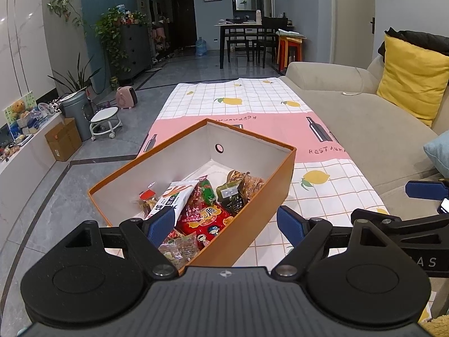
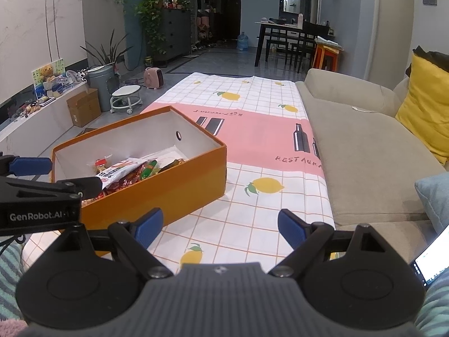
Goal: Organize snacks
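Left wrist view alone shows the orange box's (image 1: 247, 219) floor: snack packets (image 1: 206, 216) heaped between the left tool's (image 1: 226, 224) open jaws; the right tool (image 2: 221, 229) gapes empty over the desk (image 2: 252, 210).

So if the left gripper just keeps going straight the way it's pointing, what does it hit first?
Most likely the snack packets in the orange box: the open left gripper points down over its near corner. Depth is unclear, so it may clip the rim first.
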Demonstrator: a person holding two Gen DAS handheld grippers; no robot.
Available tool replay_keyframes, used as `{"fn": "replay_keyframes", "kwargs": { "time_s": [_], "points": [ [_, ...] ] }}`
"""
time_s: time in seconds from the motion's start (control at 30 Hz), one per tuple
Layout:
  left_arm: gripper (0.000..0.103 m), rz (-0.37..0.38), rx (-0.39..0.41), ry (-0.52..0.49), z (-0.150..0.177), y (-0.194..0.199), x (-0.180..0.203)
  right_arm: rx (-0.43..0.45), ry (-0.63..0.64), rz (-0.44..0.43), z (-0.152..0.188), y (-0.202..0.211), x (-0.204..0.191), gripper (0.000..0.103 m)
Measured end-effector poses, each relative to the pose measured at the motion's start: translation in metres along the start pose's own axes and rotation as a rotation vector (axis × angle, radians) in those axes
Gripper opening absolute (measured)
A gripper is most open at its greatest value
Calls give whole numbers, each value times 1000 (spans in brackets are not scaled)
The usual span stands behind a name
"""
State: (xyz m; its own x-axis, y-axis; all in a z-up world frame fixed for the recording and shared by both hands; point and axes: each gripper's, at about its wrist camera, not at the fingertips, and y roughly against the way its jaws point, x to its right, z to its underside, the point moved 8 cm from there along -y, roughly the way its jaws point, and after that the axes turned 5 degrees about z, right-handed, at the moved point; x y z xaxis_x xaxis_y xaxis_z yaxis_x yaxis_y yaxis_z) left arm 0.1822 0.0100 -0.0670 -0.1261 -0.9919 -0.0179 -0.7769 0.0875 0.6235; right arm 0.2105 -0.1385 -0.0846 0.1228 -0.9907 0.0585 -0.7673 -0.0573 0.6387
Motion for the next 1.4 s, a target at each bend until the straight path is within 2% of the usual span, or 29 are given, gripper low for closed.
{"fn": "replay_keyframes", "kwargs": {
  "time_s": [1.4],
  "points": [
    [96, -10, -20, 27, 1, -1, -4, -9, -9, -9, 0, -1, 0, 86]
  ]
}}
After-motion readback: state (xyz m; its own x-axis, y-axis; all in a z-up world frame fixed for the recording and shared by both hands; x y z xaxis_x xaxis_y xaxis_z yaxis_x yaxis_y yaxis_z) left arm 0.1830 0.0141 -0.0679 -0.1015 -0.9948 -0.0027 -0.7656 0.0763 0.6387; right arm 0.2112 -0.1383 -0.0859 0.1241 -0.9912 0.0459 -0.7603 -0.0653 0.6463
